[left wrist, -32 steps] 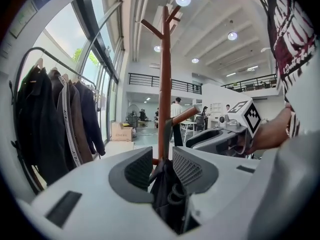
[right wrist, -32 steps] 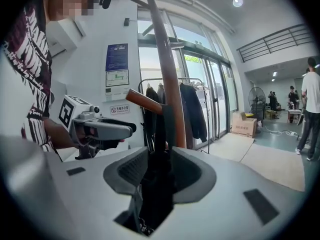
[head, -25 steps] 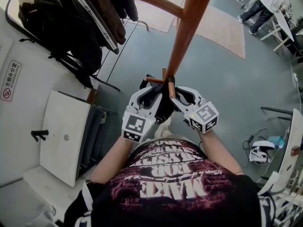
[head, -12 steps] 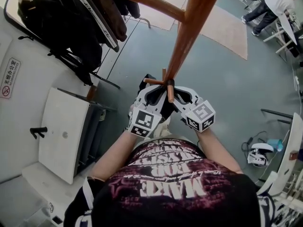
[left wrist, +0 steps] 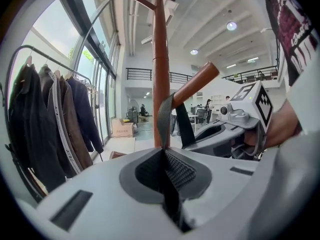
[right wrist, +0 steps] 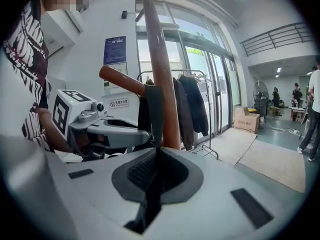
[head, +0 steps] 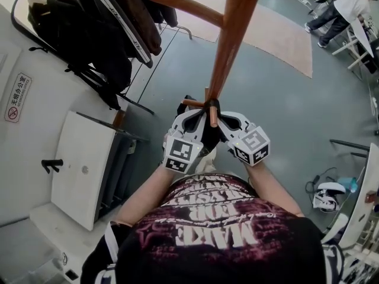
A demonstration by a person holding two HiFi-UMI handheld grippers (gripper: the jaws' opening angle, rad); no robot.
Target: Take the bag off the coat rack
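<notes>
Black webbing bag strap (left wrist: 164,119) is hung over low peg (left wrist: 196,86) of brown wooden coat rack (head: 228,46). It is clamped by left gripper (left wrist: 167,184) and right gripper (right wrist: 152,184), jaws just closed onto it.

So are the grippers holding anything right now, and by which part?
Yes, the bag's strap. The left gripper and the right gripper have each just closed on one run of it, below the coat rack peg it hangs over.
</notes>
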